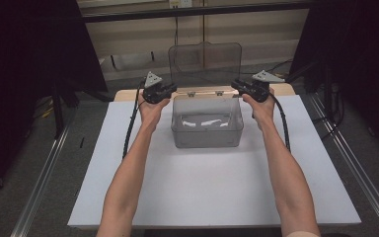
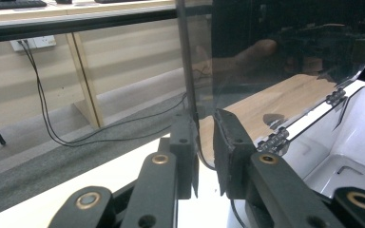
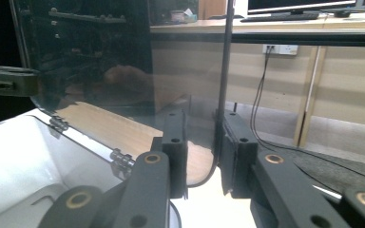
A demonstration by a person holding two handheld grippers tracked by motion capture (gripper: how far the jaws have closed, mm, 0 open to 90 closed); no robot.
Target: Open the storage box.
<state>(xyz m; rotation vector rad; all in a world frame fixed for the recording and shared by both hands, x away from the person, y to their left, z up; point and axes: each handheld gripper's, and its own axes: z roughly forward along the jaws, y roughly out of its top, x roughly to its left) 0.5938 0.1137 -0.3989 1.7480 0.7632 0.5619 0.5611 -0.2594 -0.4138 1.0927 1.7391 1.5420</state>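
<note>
A clear plastic box [image 1: 207,133] stands at the back of the white board, its hinged lid [image 1: 205,61] raised upright. My left gripper [image 1: 172,89] is at the lid's lower left edge, and my right gripper [image 1: 234,84] is at its lower right edge. In the left gripper view the lid [image 2: 275,57] has its edge running up between the jaws of the left gripper [image 2: 203,123], which are closed onto it. In the right gripper view the right gripper [image 3: 202,116] holds the lid's [image 3: 100,57] other edge the same way. Something pale lies on the box floor, seen through its wall.
The white board [image 1: 202,197] covers the table, with a strip of wooden tabletop [image 1: 123,94] behind the box. Metal rails [image 1: 44,173] run along both sides. The lid's hinges [image 2: 275,137] sit on the box's rear rim. Cables hang by the far wall [image 2: 38,95].
</note>
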